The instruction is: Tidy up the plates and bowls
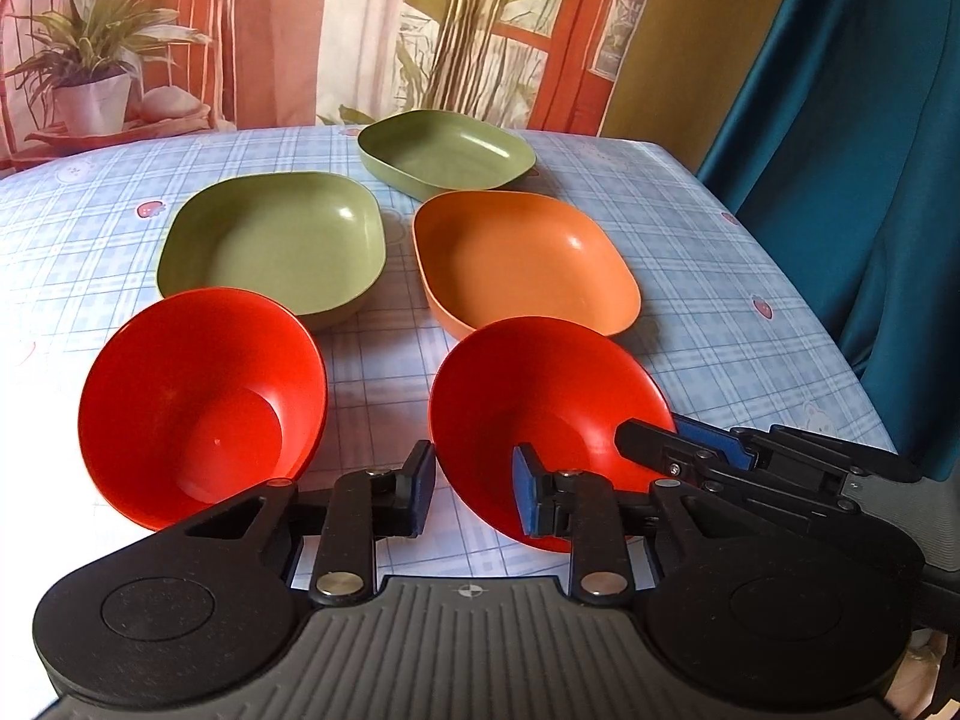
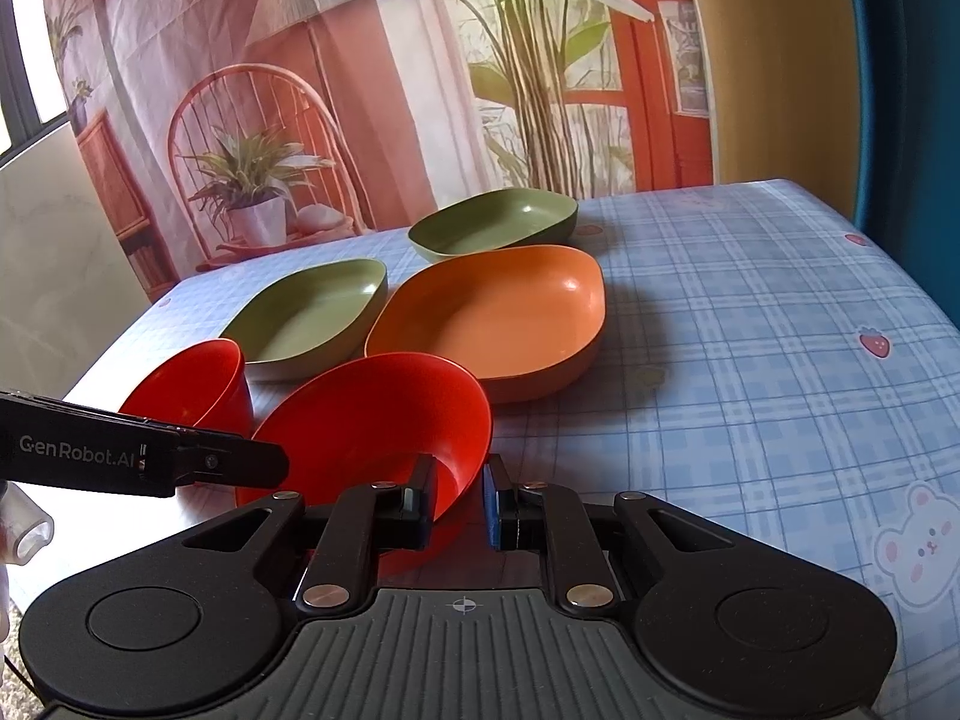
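The right gripper (image 2: 459,495) pinches the rim of a tilted red bowl (image 2: 384,414) on the checked tablecloth (image 2: 750,360), likely for stacking; the left gripper (image 1: 474,495) straddles its near rim, jaws narrowed but not gripping.

**A:** How does the left gripper (image 1: 474,495) stand, the black two-fingered one?

**B:** It points steeply down, with a narrow gap between the jaws. One blue-padded finger (image 1: 528,498) sits inside the round red plastic bowl (image 1: 540,396) and the other is outside its near wall. I can't tell that either pad presses.

**A:** And the right gripper (image 2: 459,504), also black?

**B:** It's angled down too, with the jaws nearly together. They pinch the same bowl's rim on the far side from the left one, one finger inside and one outside.

**A:** Do the two grippers touch?

**B:** They're close beside each other, but I can't tell.
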Demonstrator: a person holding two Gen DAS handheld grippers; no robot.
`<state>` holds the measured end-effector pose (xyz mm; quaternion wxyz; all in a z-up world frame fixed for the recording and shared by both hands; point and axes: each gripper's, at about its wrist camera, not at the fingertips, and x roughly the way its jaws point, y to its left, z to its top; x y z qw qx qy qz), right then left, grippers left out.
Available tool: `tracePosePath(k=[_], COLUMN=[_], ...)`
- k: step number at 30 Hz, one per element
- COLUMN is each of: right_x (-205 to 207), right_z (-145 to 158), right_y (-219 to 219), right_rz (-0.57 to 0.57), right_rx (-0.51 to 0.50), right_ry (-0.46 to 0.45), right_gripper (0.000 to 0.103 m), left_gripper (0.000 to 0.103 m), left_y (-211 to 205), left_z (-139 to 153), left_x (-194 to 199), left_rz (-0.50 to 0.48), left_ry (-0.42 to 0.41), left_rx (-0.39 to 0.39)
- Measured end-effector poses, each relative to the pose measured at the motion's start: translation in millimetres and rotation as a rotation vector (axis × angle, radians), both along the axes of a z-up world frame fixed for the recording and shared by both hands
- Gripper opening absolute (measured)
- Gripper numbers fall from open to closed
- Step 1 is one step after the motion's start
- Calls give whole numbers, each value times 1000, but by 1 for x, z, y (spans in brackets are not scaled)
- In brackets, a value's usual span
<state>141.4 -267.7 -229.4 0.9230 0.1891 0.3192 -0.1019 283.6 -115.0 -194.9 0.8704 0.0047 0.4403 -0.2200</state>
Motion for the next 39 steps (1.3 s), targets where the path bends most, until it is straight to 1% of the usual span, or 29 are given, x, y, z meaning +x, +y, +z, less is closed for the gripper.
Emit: tracePosePath(k=[10, 19, 28, 33, 39], right_x=[0, 2, 18, 33, 59], right_z=[13, 28, 45, 53, 61], right_y=[7, 16, 33, 46, 64], right_rz=[11, 23, 66, 103, 158], right_rx=[-38, -76, -125, -154, -180], right_ry=[-4, -6, -2, 1, -5], right_gripper=[15, 15, 15, 15, 16], left_gripper=[30, 30, 30, 30, 30], left_y=[10, 26, 53, 64, 83], left_z=[16, 27, 32, 34, 34], left_x=[-15, -24, -25, -23, -20], left_rz=[-13, -18, 25, 62, 133], left_ry=[-53, -83, -96, -116, -127], left_rx=[-31, -107, -188, -203, -219])
